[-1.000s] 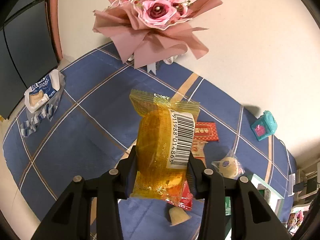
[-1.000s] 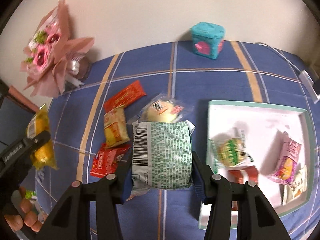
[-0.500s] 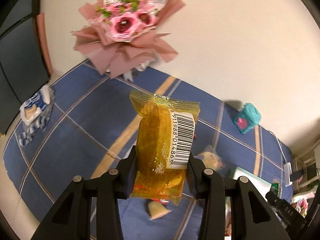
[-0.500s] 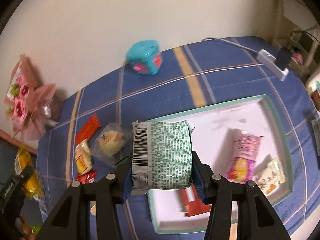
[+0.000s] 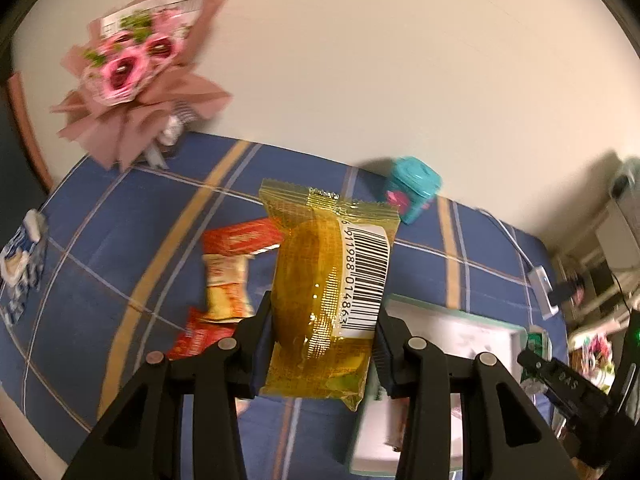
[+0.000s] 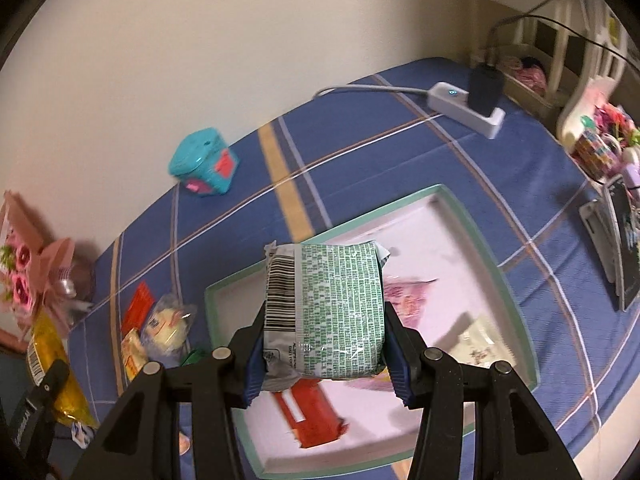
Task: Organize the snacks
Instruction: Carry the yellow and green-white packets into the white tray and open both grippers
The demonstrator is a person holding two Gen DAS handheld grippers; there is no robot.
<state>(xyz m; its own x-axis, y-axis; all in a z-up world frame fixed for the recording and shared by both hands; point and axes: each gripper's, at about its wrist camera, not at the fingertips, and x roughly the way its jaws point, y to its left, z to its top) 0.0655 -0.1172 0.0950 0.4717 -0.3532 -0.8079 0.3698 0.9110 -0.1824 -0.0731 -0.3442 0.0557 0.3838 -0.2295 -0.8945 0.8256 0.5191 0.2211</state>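
The right claw grips a green packet above the white tray; lower it onto bare tray ahead before letting go. The left claw clamps a yellow packet, tray to its right.

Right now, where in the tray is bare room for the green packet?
White green-rimmed tray: bare floor at the far end, beyond the green-printed foil packet. Crowded nearer: pink wrapper, cream packet, red bar. Blue plaid cloth beyond the tray is also bare.
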